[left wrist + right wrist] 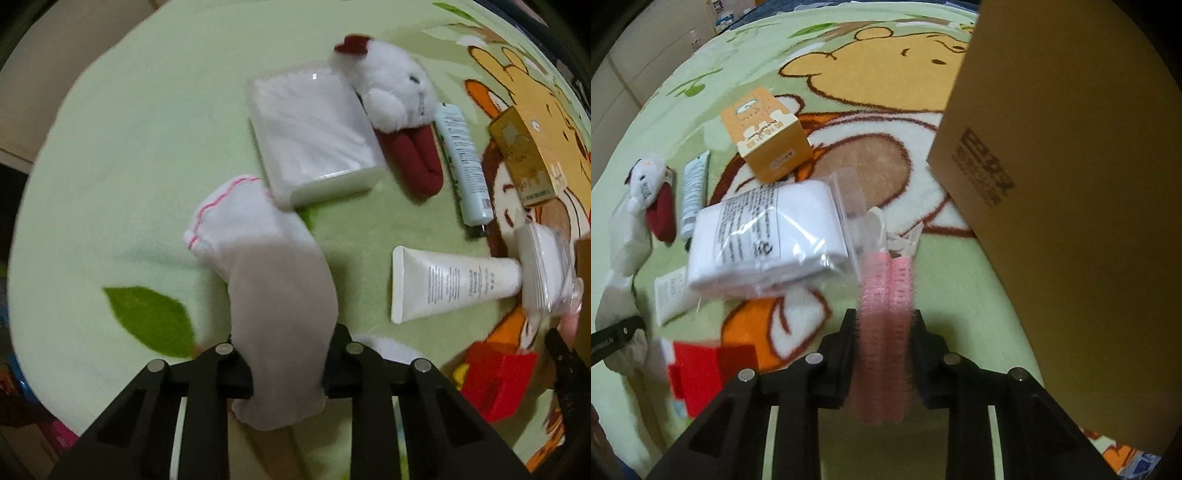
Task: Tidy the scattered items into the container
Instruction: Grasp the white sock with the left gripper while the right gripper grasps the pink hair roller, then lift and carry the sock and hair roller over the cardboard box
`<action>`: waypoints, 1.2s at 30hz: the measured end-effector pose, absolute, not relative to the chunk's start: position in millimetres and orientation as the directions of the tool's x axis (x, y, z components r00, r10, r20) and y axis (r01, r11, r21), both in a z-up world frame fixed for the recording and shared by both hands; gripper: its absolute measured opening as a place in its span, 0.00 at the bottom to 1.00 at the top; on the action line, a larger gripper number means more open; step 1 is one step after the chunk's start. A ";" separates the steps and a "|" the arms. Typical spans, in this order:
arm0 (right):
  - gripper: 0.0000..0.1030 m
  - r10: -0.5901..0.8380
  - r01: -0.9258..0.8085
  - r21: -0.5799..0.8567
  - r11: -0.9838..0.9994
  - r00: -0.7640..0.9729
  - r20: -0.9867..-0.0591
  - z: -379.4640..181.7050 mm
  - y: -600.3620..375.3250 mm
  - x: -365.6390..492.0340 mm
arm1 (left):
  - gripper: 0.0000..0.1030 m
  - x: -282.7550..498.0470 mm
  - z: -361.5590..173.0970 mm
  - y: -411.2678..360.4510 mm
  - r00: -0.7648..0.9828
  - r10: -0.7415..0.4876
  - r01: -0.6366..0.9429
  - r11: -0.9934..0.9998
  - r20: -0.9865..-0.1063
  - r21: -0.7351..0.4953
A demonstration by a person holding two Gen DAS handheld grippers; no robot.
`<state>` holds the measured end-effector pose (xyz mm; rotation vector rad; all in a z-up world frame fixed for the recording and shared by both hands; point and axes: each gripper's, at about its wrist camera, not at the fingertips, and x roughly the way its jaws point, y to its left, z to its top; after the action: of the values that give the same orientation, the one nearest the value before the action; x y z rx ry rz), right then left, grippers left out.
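**Both claws clamped, a sock in one and rollers in the other**

Our left gripper (288,369) points down at the green blanket (147,147) with its jaws closed on a white sock (273,280). The sock hangs between the fingers, and its pink-stitched cuff lies curled on the blanket just beside a clear plastic box (314,133) of white contents. Our right gripper (882,350) has its jaws pressed against a pair of pink hair rollers (882,321), which stand up between the fingers with pale clips at their far ends.

The container, a brown cardboard box (1071,184) with dark print on its side, rises at the right of the right wrist view, near the rollers but not touching them as far as we can see.

The rest lies scattered on the blanket. From the left wrist we see a white plush toy (391,88) with dark red legs touching the plastic box, a pale green tube (461,162) beside it, a white tube (450,284) lying flat, and an orange carton (524,155) on the printed bear. From the right wrist, a white folded item in a clear bag (764,240) sits between the carton and the rollers, partly covering the white tube. A red object (701,373) lies near the left fingers; blur keeps us from naming it.
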<state>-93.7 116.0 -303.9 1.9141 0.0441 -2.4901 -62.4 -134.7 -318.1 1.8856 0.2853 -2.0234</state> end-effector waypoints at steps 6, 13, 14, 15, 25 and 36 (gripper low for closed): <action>0.26 0.034 0.015 -0.039 -0.999 -0.274 -0.961 -277.9 117.7 -68.6 | 0.23 -61.5 -292.2 -131.9 -0.062 -0.178 0.357 -0.923 -0.982 0.144; 0.26 0.016 0.032 -0.029 -0.999 -0.356 -0.934 -230.4 107.1 -51.3 | 0.23 -77.0 -242.3 -111.9 -0.129 -0.185 0.312 -0.940 -0.974 0.137; 0.26 0.009 0.029 -0.022 -0.999 -0.375 -0.927 -227.0 109.4 -52.2 | 0.23 -81.8 -238.4 -106.0 -0.143 -0.186 0.304 -0.943 -0.972 0.136; 0.26 0.004 0.025 -0.015 -1.000 -0.396 -0.918 -214.5 110.5 -50.6 | 0.23 -73.2 -236.9 -97.3 -0.169 -0.189 0.288 -0.948 -0.967 0.135; 0.26 -0.019 -0.038 0.054 -0.998 -0.616 -0.787 -87.2 138.9 -20.4 | 0.23 -80.7 -140.2 -50.8 -0.357 -0.119 0.112 -0.990 -0.927 0.084; 0.26 0.097 -0.182 0.054 -0.982 -0.725 -0.681 1.5 191.3 31.3 | 0.23 -66.9 -40.1 44.4 -0.489 0.067 -0.148 -0.989 -0.870 0.007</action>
<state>31.3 191.3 1.5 1.1979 -0.1933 -3.0607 -66.9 44.4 -40.1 1.6413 -0.1326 -2.8209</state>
